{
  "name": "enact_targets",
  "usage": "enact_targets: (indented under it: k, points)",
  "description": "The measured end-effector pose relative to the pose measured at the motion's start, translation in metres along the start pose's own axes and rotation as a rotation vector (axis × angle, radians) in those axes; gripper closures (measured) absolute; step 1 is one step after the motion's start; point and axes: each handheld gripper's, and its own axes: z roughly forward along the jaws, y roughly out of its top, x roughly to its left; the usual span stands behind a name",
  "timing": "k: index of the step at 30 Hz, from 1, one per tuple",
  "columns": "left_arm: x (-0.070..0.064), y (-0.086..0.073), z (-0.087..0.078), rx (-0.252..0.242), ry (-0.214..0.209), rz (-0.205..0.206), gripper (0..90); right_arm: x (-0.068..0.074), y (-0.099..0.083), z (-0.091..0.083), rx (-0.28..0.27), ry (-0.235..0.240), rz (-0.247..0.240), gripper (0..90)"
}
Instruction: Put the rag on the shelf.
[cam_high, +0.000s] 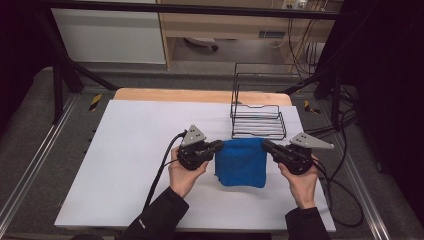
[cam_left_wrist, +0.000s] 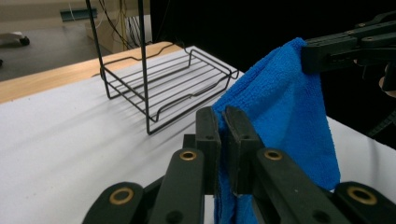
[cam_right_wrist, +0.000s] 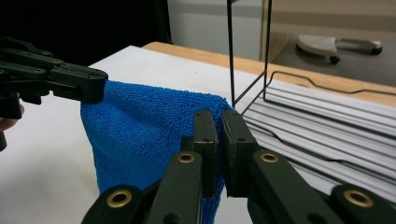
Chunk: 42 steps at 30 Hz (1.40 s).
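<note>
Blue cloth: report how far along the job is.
Done: both tongs, left and right, are shut on the blue cloth's top corners, one each. In hand: it is stretched between them, hanging folded, just in front of the wire rack. Left: probably draping or laying it on the rack; none of it lies there yet.

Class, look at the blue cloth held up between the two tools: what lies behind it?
Behind the blue cloth stands a black wire rack on the white table; the cloth hides part of the rack's front edge.

Soft overhead light fell evenly on the white bench; the room's edges stayed dark. The wire rack cast faint shadows; the nearest tool parts looked slightly blurred.
</note>
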Motion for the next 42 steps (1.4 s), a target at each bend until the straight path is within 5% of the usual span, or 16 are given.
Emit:
enact_targets:
  k: [20, 42]
  points:
    - [-0.003, 0.028, -0.003, -0.083, 0.015, 0.026, 84.6, 0.010, 0.021, -0.019, -0.127, -0.053, -0.046, 86.1]
    - [-0.002, 0.070, -0.008, -0.227, 0.019, 0.043, 84.6, 0.013, 0.055, -0.031, -0.261, -0.105, -0.077, 86.2]
